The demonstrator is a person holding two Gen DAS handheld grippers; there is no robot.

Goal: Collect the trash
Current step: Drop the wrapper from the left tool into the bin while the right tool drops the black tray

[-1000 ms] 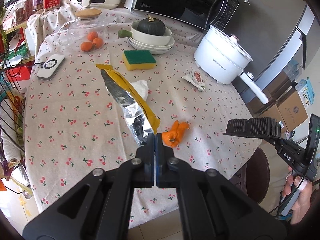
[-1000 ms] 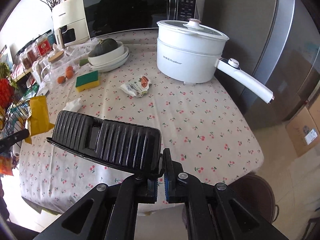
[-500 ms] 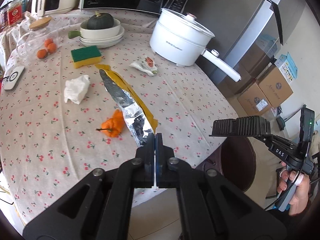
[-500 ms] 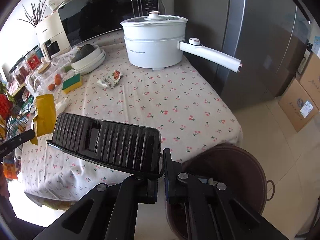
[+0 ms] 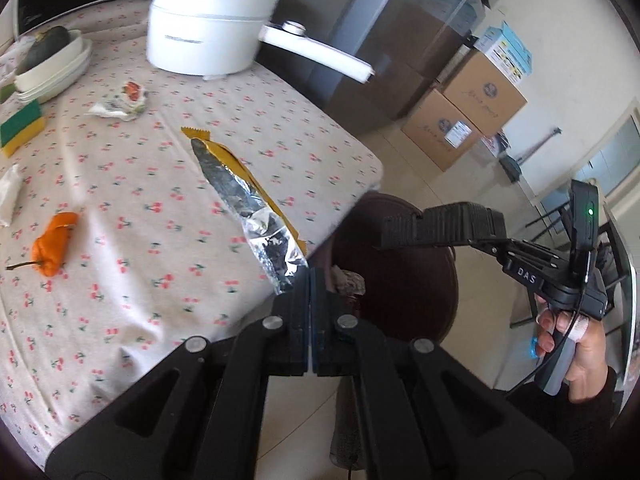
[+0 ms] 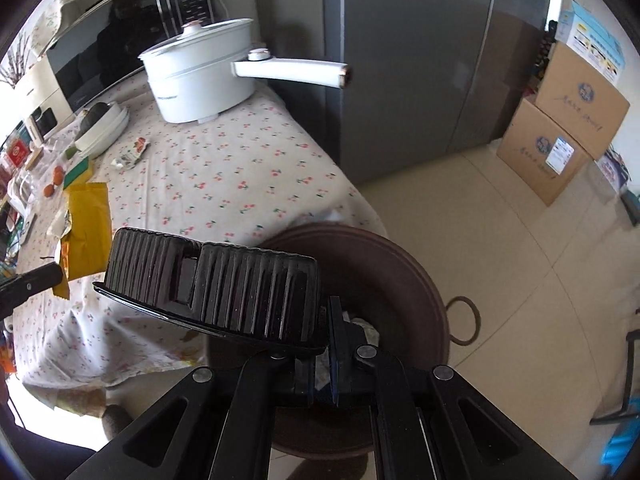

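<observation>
My left gripper [image 5: 310,276] is shut on a yellow snack wrapper [image 5: 250,196] with a silver foil inside, held above the table edge beside the brown trash bin [image 5: 420,284]. My right gripper [image 6: 326,320] is shut on a black ribbed plastic tray [image 6: 212,284] and holds it over the bin [image 6: 400,280], which has some trash inside. The tray [image 5: 440,226] also shows in the left wrist view, above the bin. The wrapper [image 6: 86,220] shows at the left in the right wrist view.
On the cherry-print tablecloth [image 5: 120,208] lie an orange pepper [image 5: 52,248], a small snack packet [image 5: 120,100], a crumpled tissue [image 5: 10,196], a sponge [image 5: 20,128], stacked bowls [image 5: 52,68] and a white electric pot [image 5: 208,28]. Cardboard boxes [image 6: 560,136] stand by the fridge [image 6: 420,60].
Both grippers have swung right, from over the table toward the bin. The tray is now over the bin and the wrapper is near the table edge beside it.
</observation>
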